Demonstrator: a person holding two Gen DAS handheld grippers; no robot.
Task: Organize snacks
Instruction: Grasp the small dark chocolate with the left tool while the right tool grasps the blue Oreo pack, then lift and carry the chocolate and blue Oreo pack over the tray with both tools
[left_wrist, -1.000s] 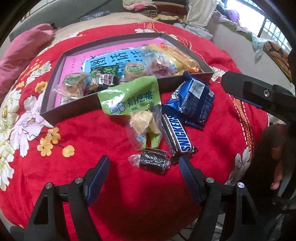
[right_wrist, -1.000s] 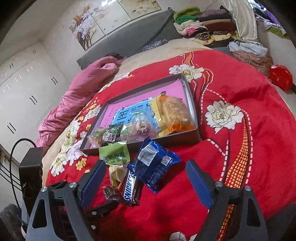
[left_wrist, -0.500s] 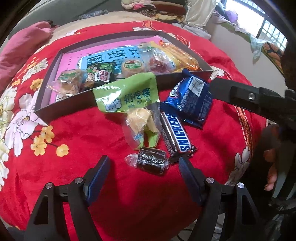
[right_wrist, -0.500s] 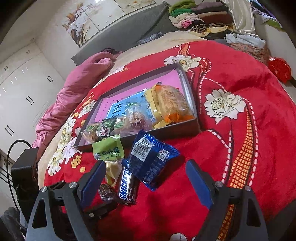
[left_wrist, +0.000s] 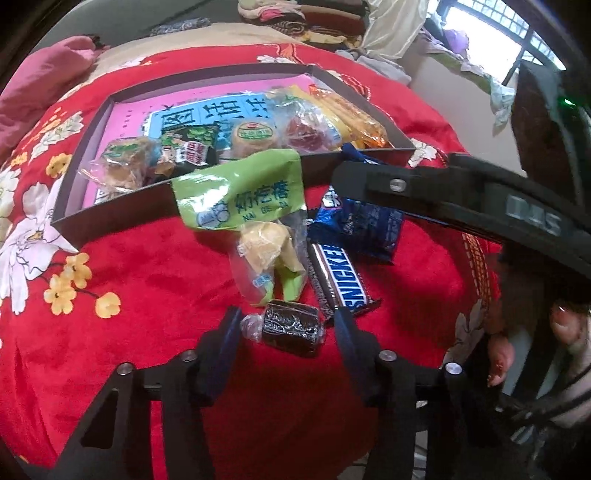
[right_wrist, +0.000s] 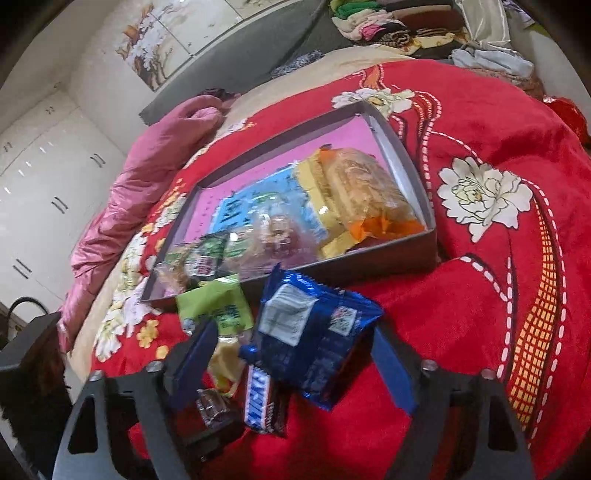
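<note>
Both claws have narrowed since a second ago, and the right one has dropped toward the loose snacks. From the left wrist view, the left claw (left_wrist: 286, 328) is closing around the dark wrapped candy (left_wrist: 290, 328) near the bed's front edge; the candy lies between the fingers, its twisted wrapper ends at or near them, though no firm pinch shows yet. Just beyond it lie the Snickers bar (left_wrist: 341, 278) and the green pouch (left_wrist: 243, 194), which leans on the near wall of the tray (left_wrist: 110, 218).

From the right wrist view, the right claw (right_wrist: 291, 354) is closing on the blue packet (right_wrist: 314, 336), which lies between its fingers against the tray's near wall, seemingly not yet pressed. 2 pickups look imminent.
</note>
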